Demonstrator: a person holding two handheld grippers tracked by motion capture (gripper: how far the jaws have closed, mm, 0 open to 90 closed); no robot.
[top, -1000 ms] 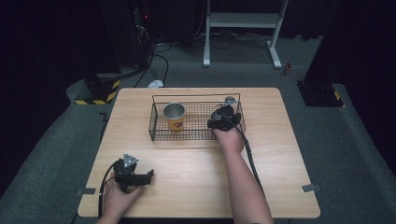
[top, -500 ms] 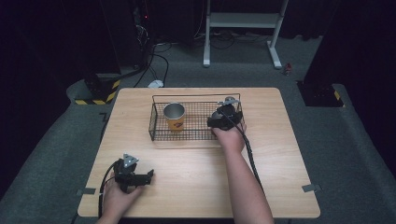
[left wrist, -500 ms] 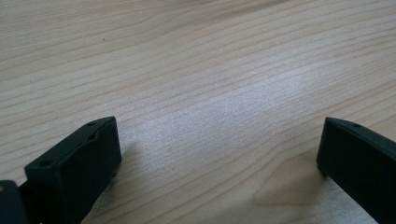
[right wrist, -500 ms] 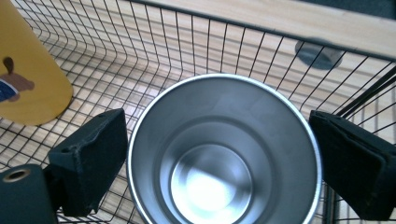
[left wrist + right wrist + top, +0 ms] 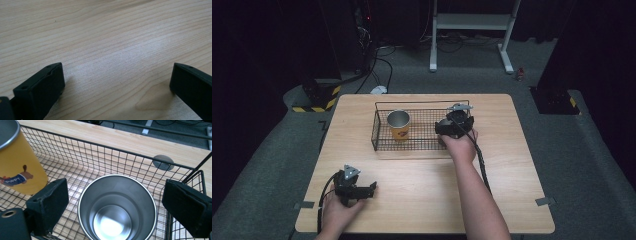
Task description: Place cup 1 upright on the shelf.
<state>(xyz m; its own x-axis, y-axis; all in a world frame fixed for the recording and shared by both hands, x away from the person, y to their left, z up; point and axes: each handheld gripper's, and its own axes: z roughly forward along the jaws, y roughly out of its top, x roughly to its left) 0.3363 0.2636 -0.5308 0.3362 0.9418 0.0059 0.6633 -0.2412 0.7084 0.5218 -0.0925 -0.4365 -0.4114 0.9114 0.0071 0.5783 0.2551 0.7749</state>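
A black wire basket stands on the far middle of the wooden table. A yellow printed cup with a steel rim stands upright at its left end. My right gripper hovers over the basket's right end. In the right gripper view my right gripper is open, its jaws on either side of an upright steel cup with a gap on each side. The yellow cup is to its left inside the basket. My left gripper rests near the table's front left, open over bare wood.
A grey round plug sits in the tabletop just beyond the basket's far wall. Off the table's far side are a white frame stand and cables on the dark floor. Pieces of tape mark the front corners.
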